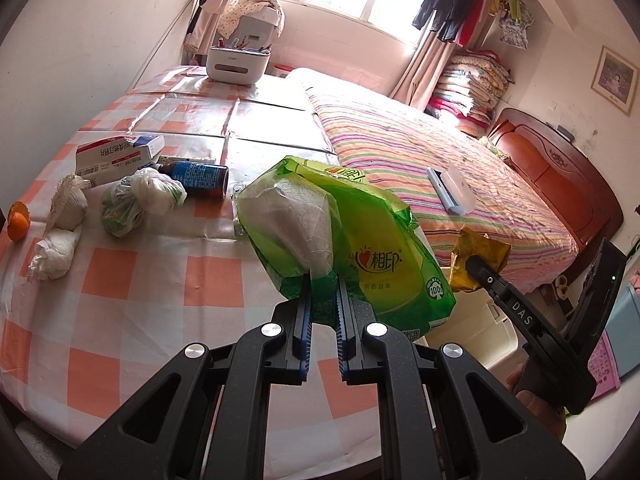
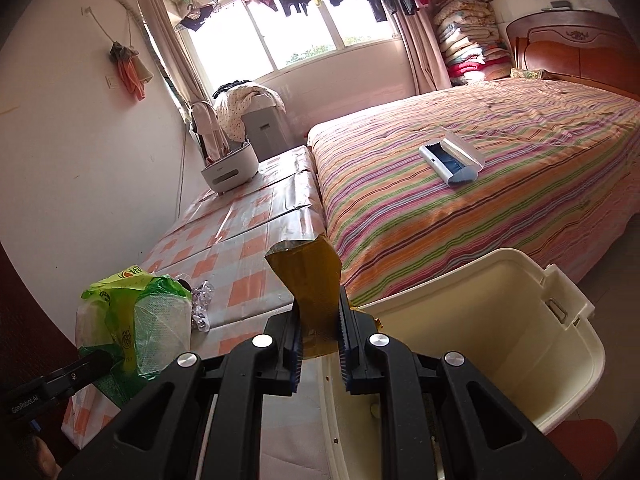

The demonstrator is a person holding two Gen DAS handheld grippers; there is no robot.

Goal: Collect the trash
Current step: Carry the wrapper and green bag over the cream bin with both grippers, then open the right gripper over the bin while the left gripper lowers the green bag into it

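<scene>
On the far left of the table, an orange is sitting right at the edge, with one lace-trimmed white wad and one crumpled tissue lying just beside it, touching each other. Next along, one knotted plastic bag is resting on the checked cloth, in front of two medicine boxes stacked one on the other and one dark bottle lying on its side. The near half of the cloth is lying bare, giving open room in front of these things.

The left gripper is clamping the lower end of one green tissue pack, which is hanging lifted above the table near its right edge, white paper showing through its torn side. In the right wrist view a scrap of clear crinkled plastic is lying on the table just beside the pack.

Further right, the right gripper is pinching one gold wrapper, which is standing up between its fingers over the table's corner, at the near rim of one cream bin. The bin is sitting on the floor in the gap between table and bed, its mouth open and its inside showing only a few small specks. One white and blue case is lying on the striped bedspread, well apart from the bin, and one white organiser box is standing at the table's far end
</scene>
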